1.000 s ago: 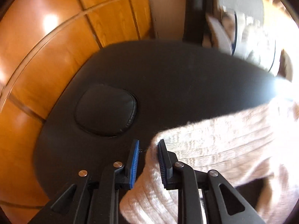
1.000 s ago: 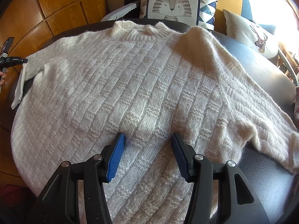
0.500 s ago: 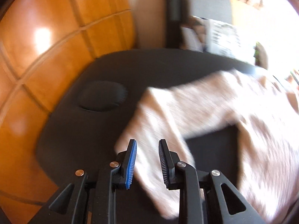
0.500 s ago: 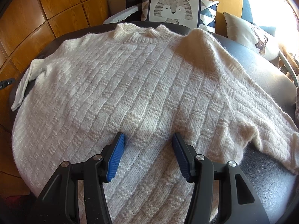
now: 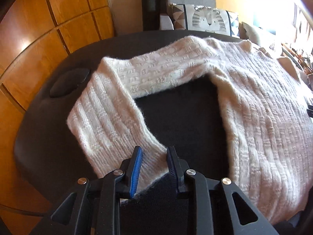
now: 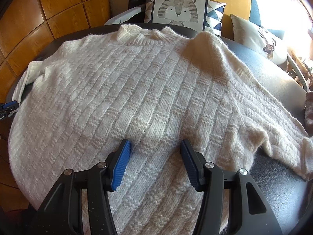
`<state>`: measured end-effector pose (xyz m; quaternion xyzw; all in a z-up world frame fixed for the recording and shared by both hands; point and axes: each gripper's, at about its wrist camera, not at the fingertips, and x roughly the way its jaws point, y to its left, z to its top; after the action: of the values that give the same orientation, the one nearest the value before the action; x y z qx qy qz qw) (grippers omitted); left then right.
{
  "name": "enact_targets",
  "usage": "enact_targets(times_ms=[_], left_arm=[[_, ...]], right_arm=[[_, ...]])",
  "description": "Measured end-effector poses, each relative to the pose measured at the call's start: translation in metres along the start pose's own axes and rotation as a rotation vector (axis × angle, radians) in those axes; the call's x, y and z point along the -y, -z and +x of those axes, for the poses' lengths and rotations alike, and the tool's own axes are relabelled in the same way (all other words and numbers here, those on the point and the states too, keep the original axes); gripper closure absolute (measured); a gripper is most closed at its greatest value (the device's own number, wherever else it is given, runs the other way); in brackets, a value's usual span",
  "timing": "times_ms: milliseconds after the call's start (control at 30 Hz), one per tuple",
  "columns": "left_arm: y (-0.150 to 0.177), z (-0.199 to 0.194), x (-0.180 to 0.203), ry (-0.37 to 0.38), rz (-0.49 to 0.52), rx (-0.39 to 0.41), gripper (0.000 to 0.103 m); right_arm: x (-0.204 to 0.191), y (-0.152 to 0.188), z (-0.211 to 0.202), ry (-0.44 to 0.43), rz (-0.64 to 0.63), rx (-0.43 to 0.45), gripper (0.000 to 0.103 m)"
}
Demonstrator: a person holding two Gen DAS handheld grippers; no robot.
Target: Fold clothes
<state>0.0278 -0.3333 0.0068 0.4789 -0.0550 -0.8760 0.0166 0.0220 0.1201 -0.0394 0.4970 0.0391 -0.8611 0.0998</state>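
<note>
A cream knitted sweater (image 6: 140, 98) lies spread flat on a round black table (image 6: 277, 82), collar at the far side. In the left wrist view its left sleeve (image 5: 109, 117) is bent back toward me, the cuff lying between the jaws of my left gripper (image 5: 153, 162), which stand a little apart and do not pinch it. My right gripper (image 6: 155, 156) is open and empty, hovering over the sweater's lower body. The left gripper's blue tip (image 6: 11, 105) shows at the left edge of the right wrist view.
A tiger-print cushion (image 6: 178, 9) and a deer-print cushion (image 6: 262, 41) sit on chairs behind the table. Orange wood panelling (image 5: 39, 39) runs along the left. A round black pad (image 5: 70, 82) is set in the tabletop near the sleeve's bend.
My left gripper has drawn back along the sleeve toward the cuff, and the sleeve now lies bent on the table. My right gripper has hardly moved.
</note>
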Motion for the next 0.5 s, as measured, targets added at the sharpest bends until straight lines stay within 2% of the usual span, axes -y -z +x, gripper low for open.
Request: enact_targets(times_ms=[200,333,500], left_arm=[[0.0000,0.0050,0.0008,-0.027,-0.050,0.022,0.077],[-0.0010,0.0064,-0.0011,-0.063,-0.078,0.025,0.091],[-0.0003,0.0024,-0.0025,-0.131,-0.080,0.055,0.095]], right_arm=[[0.0003,0.0007,-0.0004,0.006,0.007,0.005,0.047],[0.0013,0.0009,-0.0006,0.004,0.008,0.008,0.047],[0.0015,0.0002,-0.0005,0.003,0.009,0.007,0.047]])
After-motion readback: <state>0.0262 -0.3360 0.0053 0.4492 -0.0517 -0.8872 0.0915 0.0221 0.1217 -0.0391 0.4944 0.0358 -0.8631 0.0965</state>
